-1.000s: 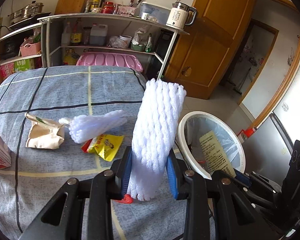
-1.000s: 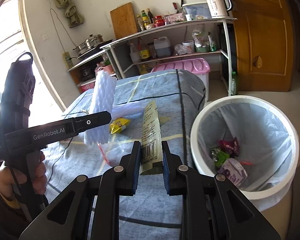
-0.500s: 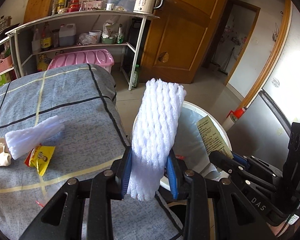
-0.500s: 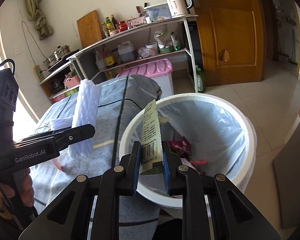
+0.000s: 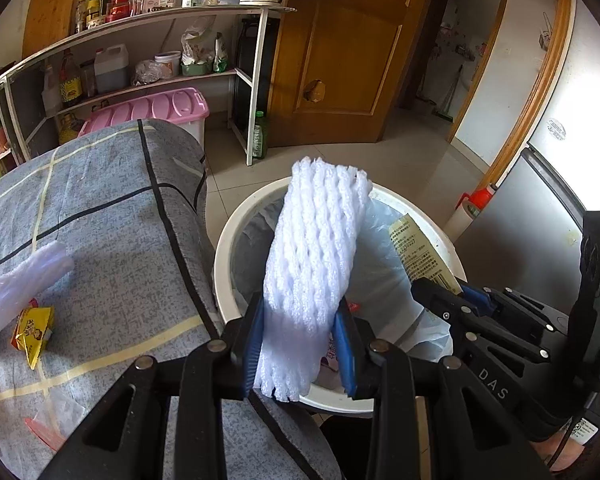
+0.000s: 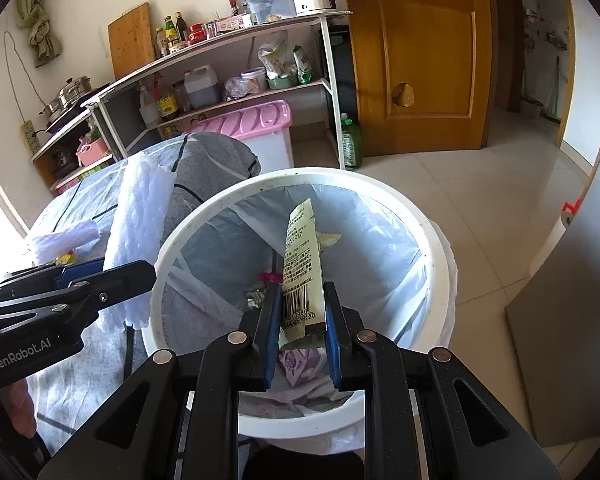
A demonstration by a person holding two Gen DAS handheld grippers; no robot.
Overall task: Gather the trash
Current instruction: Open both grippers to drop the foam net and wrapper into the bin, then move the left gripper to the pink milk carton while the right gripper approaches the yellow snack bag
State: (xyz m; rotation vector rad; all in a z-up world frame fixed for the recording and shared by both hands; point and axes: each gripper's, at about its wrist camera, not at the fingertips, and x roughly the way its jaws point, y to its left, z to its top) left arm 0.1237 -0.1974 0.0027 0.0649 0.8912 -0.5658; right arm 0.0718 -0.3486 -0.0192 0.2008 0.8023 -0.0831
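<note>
My left gripper [image 5: 300, 344] is shut on a white foam net sleeve [image 5: 316, 256], held upright at the near rim of the white trash bin [image 5: 224, 256]. My right gripper [image 6: 302, 332] is shut on a flat pale green wrapper [image 6: 302, 264] with a barcode, held over the bin's [image 6: 432, 240] opening. The bin has a clear liner and some wrappers at the bottom. The right gripper [image 5: 440, 300] also shows in the left wrist view over the bin, and the left gripper [image 6: 112, 280] shows in the right wrist view with the foam sleeve [image 6: 138, 216].
On the grey checked tablecloth [image 5: 112, 240] lie another foam net [image 5: 20, 280] and a yellow snack wrapper [image 5: 32, 332]. A pink storage box [image 5: 148, 110] and a loaded shelf [image 5: 148, 40] stand behind the table. A wooden door [image 5: 340, 48] and a grey appliance [image 5: 540, 208] flank the tiled floor.
Both grippers have swung from over the table to the trash bin, carrying the foam sleeve and the wrapper. The bin now fills the middle of both views.
</note>
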